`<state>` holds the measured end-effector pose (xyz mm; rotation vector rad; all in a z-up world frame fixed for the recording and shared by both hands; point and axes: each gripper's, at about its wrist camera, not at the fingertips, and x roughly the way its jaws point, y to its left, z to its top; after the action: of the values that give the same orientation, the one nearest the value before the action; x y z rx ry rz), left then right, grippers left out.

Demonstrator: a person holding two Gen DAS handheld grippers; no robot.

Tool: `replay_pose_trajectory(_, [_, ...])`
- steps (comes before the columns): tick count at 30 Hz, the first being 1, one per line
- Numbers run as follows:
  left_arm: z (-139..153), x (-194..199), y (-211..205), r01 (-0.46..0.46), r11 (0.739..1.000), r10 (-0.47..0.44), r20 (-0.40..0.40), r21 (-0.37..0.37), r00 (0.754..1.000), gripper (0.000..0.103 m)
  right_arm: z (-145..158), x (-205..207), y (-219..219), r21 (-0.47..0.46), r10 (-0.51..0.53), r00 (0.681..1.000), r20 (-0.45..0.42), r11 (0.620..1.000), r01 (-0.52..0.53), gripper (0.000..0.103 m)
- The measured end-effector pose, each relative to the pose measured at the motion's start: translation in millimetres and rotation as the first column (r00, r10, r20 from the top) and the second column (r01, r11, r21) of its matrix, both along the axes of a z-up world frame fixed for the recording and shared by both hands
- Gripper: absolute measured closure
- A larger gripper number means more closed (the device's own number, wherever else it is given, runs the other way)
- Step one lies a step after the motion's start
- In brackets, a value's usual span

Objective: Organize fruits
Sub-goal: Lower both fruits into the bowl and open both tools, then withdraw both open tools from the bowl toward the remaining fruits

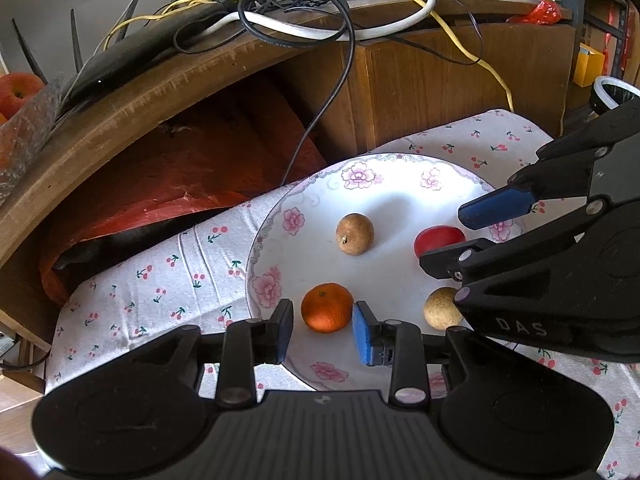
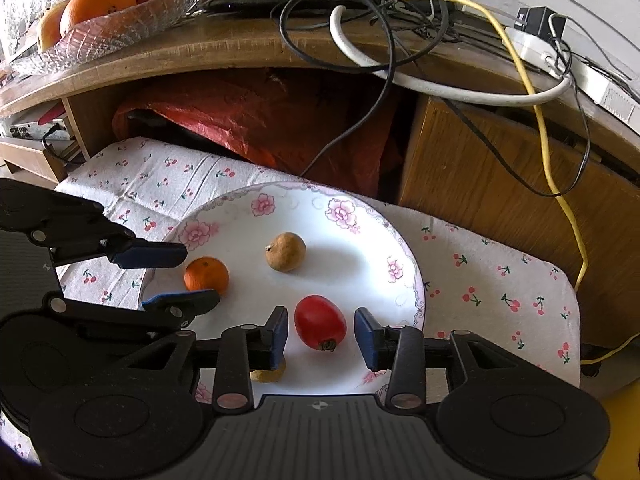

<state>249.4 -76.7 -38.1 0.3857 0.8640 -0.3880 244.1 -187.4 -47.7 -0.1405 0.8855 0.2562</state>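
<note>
A white plate with pink flowers [image 1: 320,184] [image 2: 360,240] lies on a cherry-print cloth and holds several small fruits. My left gripper [image 1: 323,326] [image 2: 166,276] is open, its blue pads either side of a small orange [image 1: 327,307] [image 2: 206,274]. My right gripper [image 2: 321,332] [image 1: 460,236] is open around a red tomato-like fruit [image 2: 320,322] [image 1: 438,238]. A brown round fruit [image 1: 355,234] [image 2: 285,257] sits mid-plate. A pale tan fruit [image 1: 440,307] [image 2: 269,374] lies partly hidden under the right gripper.
A wooden desk edge [image 1: 160,92] [image 2: 200,60] overhangs behind the plate, with tangled cables [image 1: 296,12] [image 2: 400,20]. A red plastic bag [image 1: 180,168] [image 2: 260,120] fills the space beneath. A glass bowl of oranges and apples [image 2: 100,12] stands on the desk.
</note>
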Motion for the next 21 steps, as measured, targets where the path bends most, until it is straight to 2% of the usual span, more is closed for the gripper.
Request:
replay_pose_trajectory(6, [5.6, -4.3, -1.0, 0.0, 1.0, 0.0, 0.01, 0.004, 1.0, 0.058, 8.4, -4.5, 1.3, 0.009, 0.0, 1.0, 0.016, 1.0, 0.0, 0.069])
replay_pose_trajectory(21, [23.8, -18.8, 8.9, -0.023, 1.0, 0.023, 0.032, -0.006, 0.999, 0.057, 23.2, -17.6, -0.9, 0.01, -0.014, 0.999, 0.041, 1.0, 0.013, 0.069])
